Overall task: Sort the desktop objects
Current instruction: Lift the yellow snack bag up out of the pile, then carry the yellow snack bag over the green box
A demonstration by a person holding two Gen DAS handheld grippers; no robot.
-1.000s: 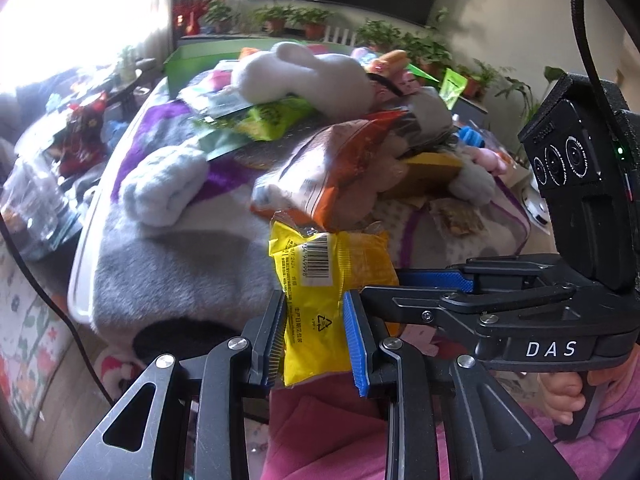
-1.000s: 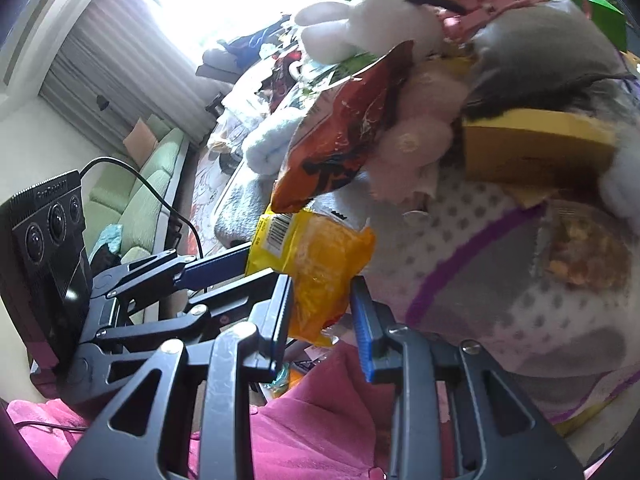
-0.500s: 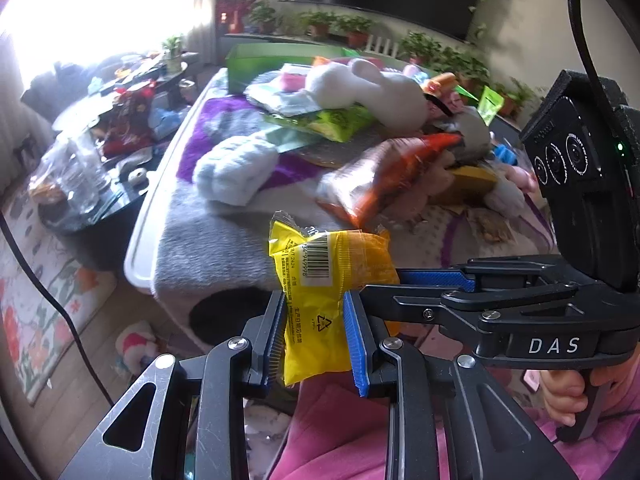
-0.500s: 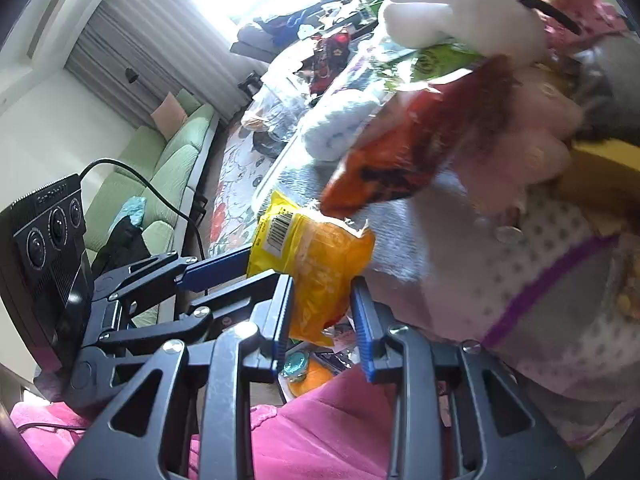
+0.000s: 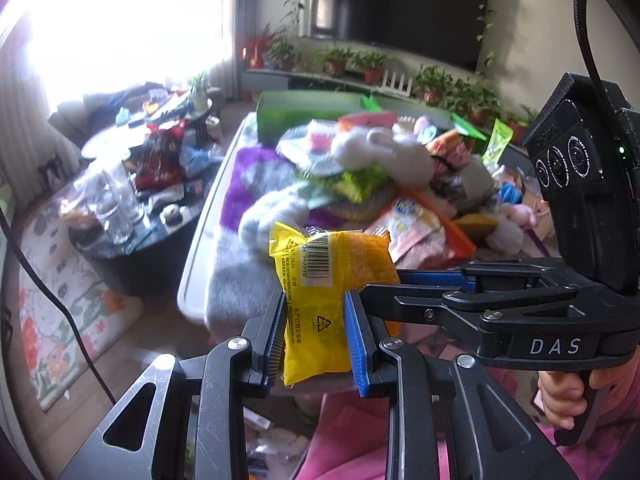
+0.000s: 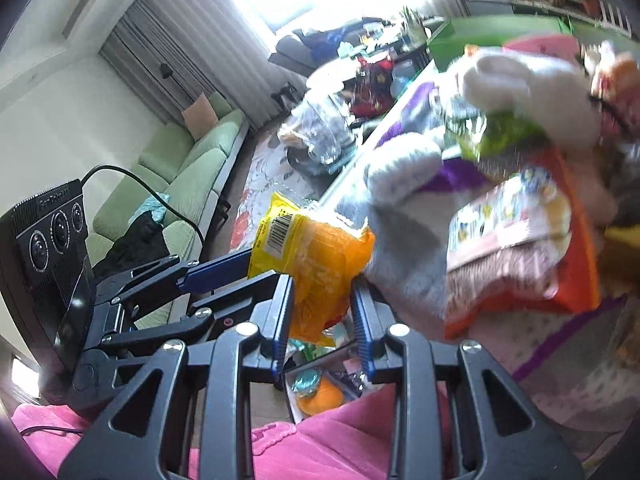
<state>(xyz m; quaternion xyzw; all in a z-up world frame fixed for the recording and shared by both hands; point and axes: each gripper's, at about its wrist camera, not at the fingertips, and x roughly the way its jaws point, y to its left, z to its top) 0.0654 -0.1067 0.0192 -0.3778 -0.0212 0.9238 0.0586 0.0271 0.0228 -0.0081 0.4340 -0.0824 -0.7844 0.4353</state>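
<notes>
The right gripper (image 6: pixel 322 320) held a yellow snack packet (image 6: pixel 310 268) between its blue-edged fingers (image 6: pixel 280 316), its barcode end tilted up to the left. The left gripper (image 6: pixel 240 268) reached in from the left, its blue finger touching the same packet. Just beyond lay a blurred heap: a white plush rabbit (image 6: pixel 516 92), a grey plush toy (image 6: pixel 400 172) and an orange snack bag (image 6: pixel 560 264). A green sofa (image 6: pixel 188 176) stood at the left.

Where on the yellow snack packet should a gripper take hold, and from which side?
Grip the yellow snack packet on its flat lower half, below the barcode, across its narrow width and coming from the near end. That half looks thin enough to pinch, while the upper half looks puffed. The left gripper holds it there; the right gripper flanks the same packet.
</notes>
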